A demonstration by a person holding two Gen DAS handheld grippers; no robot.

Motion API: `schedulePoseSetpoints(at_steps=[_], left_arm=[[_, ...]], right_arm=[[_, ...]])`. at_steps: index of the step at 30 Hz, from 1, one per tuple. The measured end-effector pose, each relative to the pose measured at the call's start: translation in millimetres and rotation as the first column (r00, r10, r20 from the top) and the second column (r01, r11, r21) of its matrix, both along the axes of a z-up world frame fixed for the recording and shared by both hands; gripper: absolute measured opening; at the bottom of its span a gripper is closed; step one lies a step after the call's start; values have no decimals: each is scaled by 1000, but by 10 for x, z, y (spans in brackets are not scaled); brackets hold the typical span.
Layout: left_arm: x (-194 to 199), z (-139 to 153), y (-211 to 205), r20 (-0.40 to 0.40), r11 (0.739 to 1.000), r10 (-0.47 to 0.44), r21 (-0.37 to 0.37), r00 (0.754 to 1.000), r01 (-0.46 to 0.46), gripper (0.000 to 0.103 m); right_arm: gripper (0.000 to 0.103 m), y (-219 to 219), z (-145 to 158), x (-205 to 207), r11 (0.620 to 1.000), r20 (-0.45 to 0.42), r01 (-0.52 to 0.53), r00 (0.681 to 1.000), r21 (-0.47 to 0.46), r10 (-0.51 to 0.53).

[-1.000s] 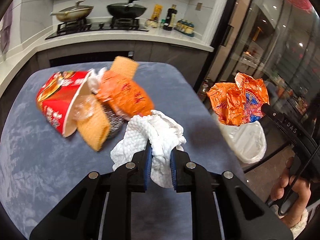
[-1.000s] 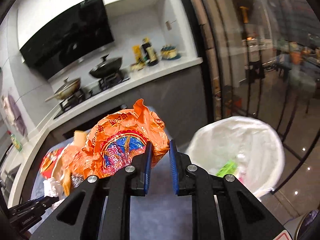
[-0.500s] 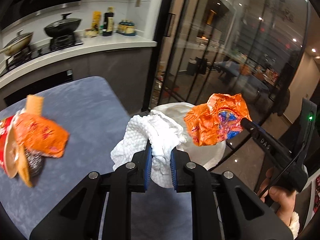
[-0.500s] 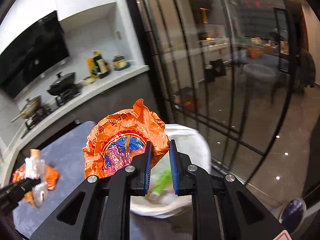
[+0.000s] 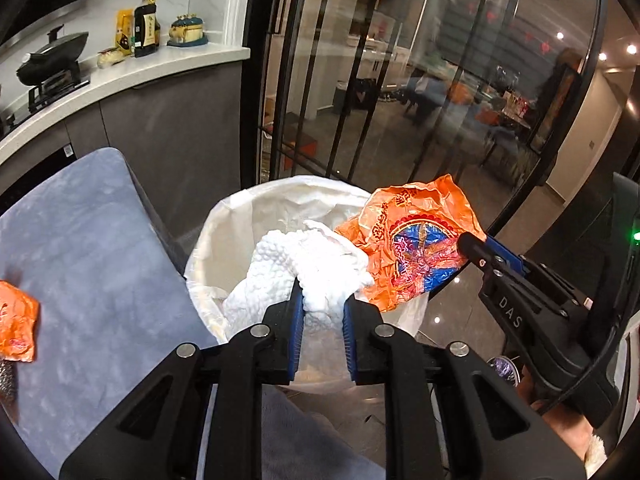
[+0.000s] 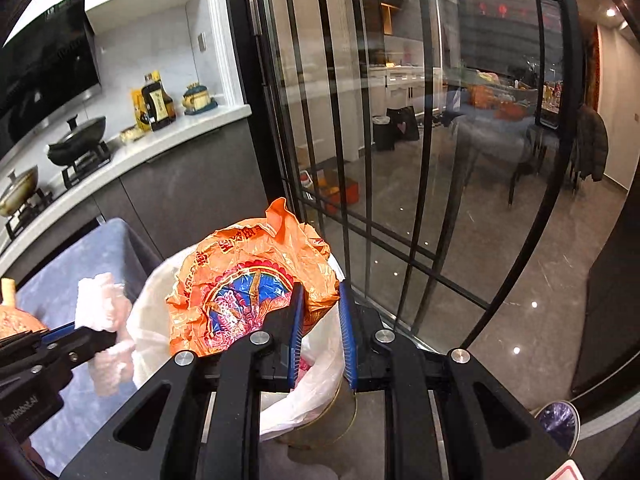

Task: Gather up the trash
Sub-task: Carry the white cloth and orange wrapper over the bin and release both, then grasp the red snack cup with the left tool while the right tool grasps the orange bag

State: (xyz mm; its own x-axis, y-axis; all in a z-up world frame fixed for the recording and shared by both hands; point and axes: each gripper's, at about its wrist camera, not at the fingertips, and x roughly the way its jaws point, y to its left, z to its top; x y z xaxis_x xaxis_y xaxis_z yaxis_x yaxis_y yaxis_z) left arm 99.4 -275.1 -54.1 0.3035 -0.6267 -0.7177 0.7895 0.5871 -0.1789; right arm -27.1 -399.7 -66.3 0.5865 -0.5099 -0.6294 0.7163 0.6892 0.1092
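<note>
White crumpled paper towel (image 5: 308, 268) is sitting clenched in my left tool (image 5: 320, 320), whose jaws have just been easing open a little with the towel still between them. A second ago this wad was hanging over the grey desk (image 5: 80, 260) beside the red and orange wrappers; now it is hanging over the mouth of the white-lined trash bin (image 5: 248, 216), and only one orange wrapper (image 5: 16, 324) is showing at the desk's left edge. To the right, my right tool (image 6: 320, 320) is gripping the crumpled orange snack bag (image 6: 248, 280), which is now hanging above the bin's right rim (image 6: 320, 360), just beside the towel, instead of over the desk.
</note>
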Motion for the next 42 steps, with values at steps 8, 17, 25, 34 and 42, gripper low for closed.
schedulePoseSetpoints(at_steps=[8, 17, 25, 34, 42], left_arm=[[60, -108, -22, 6, 1000, 19, 21, 1000, -19, 40], [139, 2, 144, 18, 995, 94, -18, 995, -94, 72], [177, 122, 312, 25, 990, 133, -38, 991, -132, 72], [301, 201, 707, 12, 975, 218, -49, 976, -217, 76], [364, 317, 1285, 37, 942, 333, -67, 942, -330, 76]], right_arm=[[22, -32, -104, 136, 1000, -14, -4, 1000, 31, 4], [35, 0, -67, 153, 999, 22, -10, 1000, 53, 9], [46, 191, 97, 149, 999, 50, -37, 998, 23, 36], [53, 566, 321, 195, 995, 76, -102, 992, 0, 102], [55, 1042, 469, 330, 979, 87, -204, 975, -22, 205]])
